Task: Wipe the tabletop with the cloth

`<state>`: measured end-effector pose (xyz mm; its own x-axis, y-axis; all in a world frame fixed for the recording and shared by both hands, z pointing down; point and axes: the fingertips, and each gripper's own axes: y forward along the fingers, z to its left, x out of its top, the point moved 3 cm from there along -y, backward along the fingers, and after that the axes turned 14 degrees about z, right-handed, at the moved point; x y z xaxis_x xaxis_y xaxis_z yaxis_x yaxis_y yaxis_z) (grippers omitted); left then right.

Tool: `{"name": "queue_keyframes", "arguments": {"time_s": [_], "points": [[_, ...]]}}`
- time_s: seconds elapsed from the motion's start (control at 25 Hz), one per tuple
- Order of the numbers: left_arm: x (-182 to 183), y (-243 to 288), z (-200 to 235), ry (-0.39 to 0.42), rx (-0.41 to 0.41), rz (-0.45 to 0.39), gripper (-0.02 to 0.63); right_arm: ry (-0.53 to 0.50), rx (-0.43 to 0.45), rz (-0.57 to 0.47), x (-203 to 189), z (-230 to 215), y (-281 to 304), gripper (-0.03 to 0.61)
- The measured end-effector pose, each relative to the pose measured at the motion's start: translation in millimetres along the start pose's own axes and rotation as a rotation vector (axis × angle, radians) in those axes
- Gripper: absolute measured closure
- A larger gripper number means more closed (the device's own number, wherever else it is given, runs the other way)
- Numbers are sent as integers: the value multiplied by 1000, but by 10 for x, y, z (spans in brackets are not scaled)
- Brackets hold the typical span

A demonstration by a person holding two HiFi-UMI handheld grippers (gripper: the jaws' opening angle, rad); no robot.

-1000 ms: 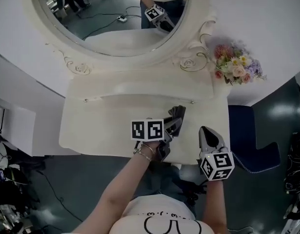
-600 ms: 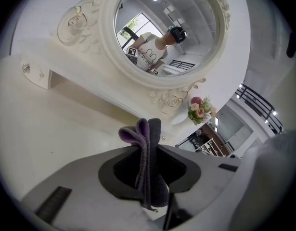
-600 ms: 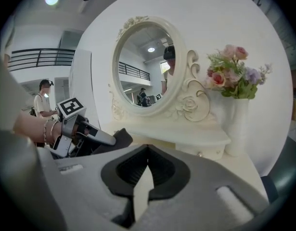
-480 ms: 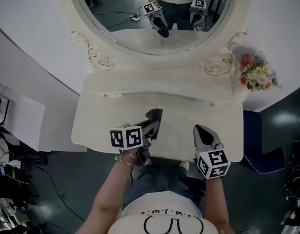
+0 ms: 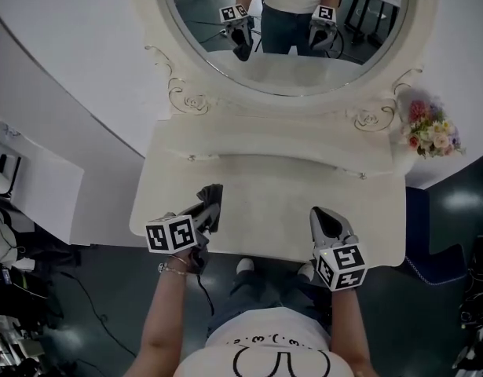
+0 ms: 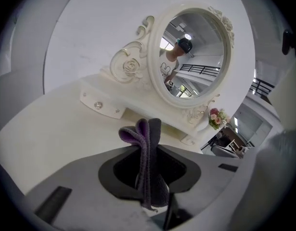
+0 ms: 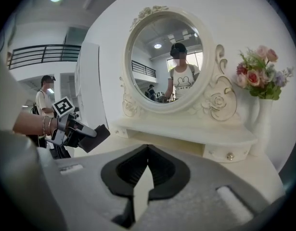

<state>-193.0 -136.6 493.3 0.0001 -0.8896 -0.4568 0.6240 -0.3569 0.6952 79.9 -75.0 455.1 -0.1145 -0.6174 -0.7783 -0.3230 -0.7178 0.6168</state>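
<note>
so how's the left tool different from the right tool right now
The left tool is clamped on the dark cloth; the right tool is shut on nothing. The left tool is over the front left of the tabletop, the right tool at its front right. Both point toward the mirror.

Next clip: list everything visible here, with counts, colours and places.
Dressing table: one, cream, centre.
Mirror: one, oval, carved cream frame, at the table's back.
Flowers: one bunch, pink, yellow and lilac, in a white vase, back right.
Drawer knobs: two, silvery, on the shelf front.
Cloth: one, dark grey-purple, front left, in the left gripper.
Left gripper: grey, fingers shut on the cloth.
Right gripper: grey, fingers shut, empty, front right.
</note>
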Motion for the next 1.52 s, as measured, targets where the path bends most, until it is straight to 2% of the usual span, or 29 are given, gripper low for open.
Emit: {"name": "queue_keyframes", "arguments": {"time_s": [0.2, 0.48, 0.92, 1.0, 1.12, 1.32, 1.52], "points": [[-62, -350, 642, -21, 120, -16, 523, -11, 12, 15, 14, 181, 145, 578], [-134, -778, 1460, -63, 239, -23, 523, -9, 19, 31, 40, 436, 360, 578], [-63, -1199, 2627, 124, 688, 162, 523, -90, 15, 105, 56, 891, 634, 578], [-68, -1181, 2797, 153, 742, 202, 523, -96, 10, 115, 58, 946, 673, 578], [-115, -1126, 2926, 147, 734, 223, 523, -110, 12, 128, 49, 1047, 734, 578], [-165, -1083, 2935, 113, 679, 190, 523, -128, 19, 150, 26, 1147, 779, 578], [-174, -1057, 2920, 110, 687, 201, 523, -132, 26, 149, 19, 1205, 809, 578]]}}
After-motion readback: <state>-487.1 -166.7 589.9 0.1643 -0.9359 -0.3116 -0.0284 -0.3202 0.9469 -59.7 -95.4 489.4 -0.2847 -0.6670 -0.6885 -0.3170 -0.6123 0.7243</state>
